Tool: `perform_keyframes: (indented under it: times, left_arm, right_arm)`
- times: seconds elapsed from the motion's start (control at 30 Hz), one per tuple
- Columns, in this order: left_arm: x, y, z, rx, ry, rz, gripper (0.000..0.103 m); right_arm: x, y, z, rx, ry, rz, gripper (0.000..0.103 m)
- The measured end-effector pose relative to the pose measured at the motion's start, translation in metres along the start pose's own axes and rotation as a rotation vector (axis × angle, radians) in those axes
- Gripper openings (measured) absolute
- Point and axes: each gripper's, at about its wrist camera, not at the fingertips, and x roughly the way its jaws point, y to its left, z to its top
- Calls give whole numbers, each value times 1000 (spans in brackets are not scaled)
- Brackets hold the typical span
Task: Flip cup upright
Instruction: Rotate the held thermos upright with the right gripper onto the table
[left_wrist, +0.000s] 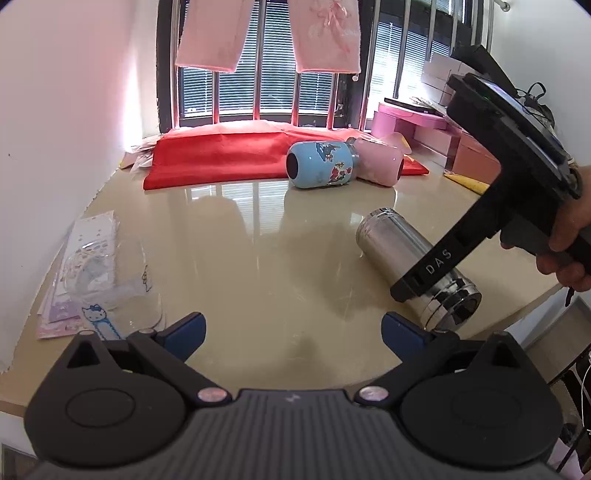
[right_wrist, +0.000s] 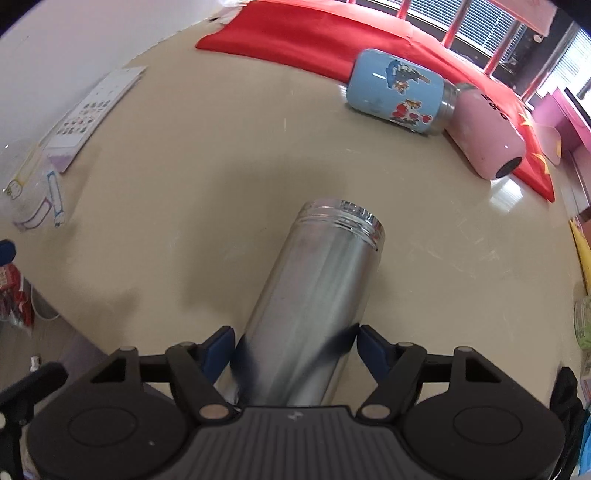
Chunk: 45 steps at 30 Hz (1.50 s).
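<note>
Cup (right_wrist: 314, 291) = steel flask, lying on its side on the counter (right_wrist: 184, 184), right-of-centre, near the front edge. Long axis runs straight away from the right claw (right_wrist: 295, 345): threaded mouth at far end, base end toward the claw. Largest first: red cloth (left_wrist: 236, 155) at back by window, blue bottle (left_wrist: 321, 166) + pink bottle (left_wrist: 380, 162) also on their sides, touching, well apart from the cup. Sticker sheets (left_wrist: 88, 266) far left. Right claw straddles the cup body near the base end, fingers (right_wrist: 218, 349) apart, one each side, small gap visible left side, contact on right unclear, so not clamped yet imo. Left claw (left_wrist: 291, 332) wide apart, holding nothing, hovering over bare counter w/ cup off to its right. Right hand clearly nearer. Next call: close, then rotate mouth end up.
</note>
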Motion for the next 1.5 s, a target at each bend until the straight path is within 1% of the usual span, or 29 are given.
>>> perform_keyframes:
  times: [0.07,0.13,0.17,0.23,0.27,0.33,0.47,0.53,0.6,0.63,0.67,0.7,0.73,0.77,0.83,0.93,1.0,1.13,1.17,1.3,1.37,1.47,1.5]
  left_arm:
    - [1,1,1,-3,-1,-1,103]
    - [1,0,1,-4,-2,-8,103]
    - [2,1,1,-4,0,-10,103]
    - [5,2,1,-3,8,-10,103]
    - [7,1,1,-3,12,-10,103]
    - [8,0,2,2,15,-13,103]
    - [11,-2,3,8,19,-15,103]
    - [13,-3,3,6,22,-15,103]
    - [13,-4,3,4,25,-14,103]
    - [13,-4,3,3,25,-13,103]
    - [13,-5,3,2,26,-12,103]
    - [12,-5,3,1,25,-11,103]
    - [12,-5,3,1,24,-10,103]
    - [10,-5,3,0,21,-8,103]
    - [7,-5,2,-5,16,-6,103]
    - [1,-3,2,-10,4,1,103]
    - [-5,0,1,-17,-10,5,103]
    - [-24,7,-1,-33,-41,23,103]
    - [-29,9,-2,-38,-49,30,103]
    - [-52,22,-6,-59,-73,72,103]
    - [-61,29,-8,-69,-82,96,103]
    - [-68,39,-10,-85,-83,129,103]
    - [-70,41,-12,-89,-82,137,103]
  right_arm:
    - [-1,-2,-1,10,-8,8,73]
    - [-4,-9,0,72,-37,28,91]
    - [-9,-14,-3,130,-68,43,102]
    - [-14,-27,-4,256,-119,62,103]
    - [-14,-33,-2,307,-130,65,103]
    - [-8,-42,5,368,-134,69,102]
    - [11,-46,24,408,-89,56,100]
    - [16,-44,30,399,-70,53,99]
    - [25,-42,35,390,-38,37,94]
    - [30,-42,36,386,-18,33,76]
    - [34,-43,35,382,-2,38,63]
    - [35,-44,35,384,1,55,63]
    - [34,-43,34,366,-15,69,62]
    - [29,-42,31,346,-47,86,62]
    - [17,-39,22,318,-114,93,62]
    - [-7,-36,3,292,-254,120,62]
    - [-22,-33,-9,278,-351,155,62]
    - [-44,-15,-29,236,-521,213,62]
    - [-48,-9,-34,219,-567,212,62]
    - [-69,19,-40,147,-743,232,62]
    - [-75,36,-42,85,-850,223,62]
    - [-71,54,-45,32,-972,236,62]
    - [-68,60,-44,24,-996,229,62]
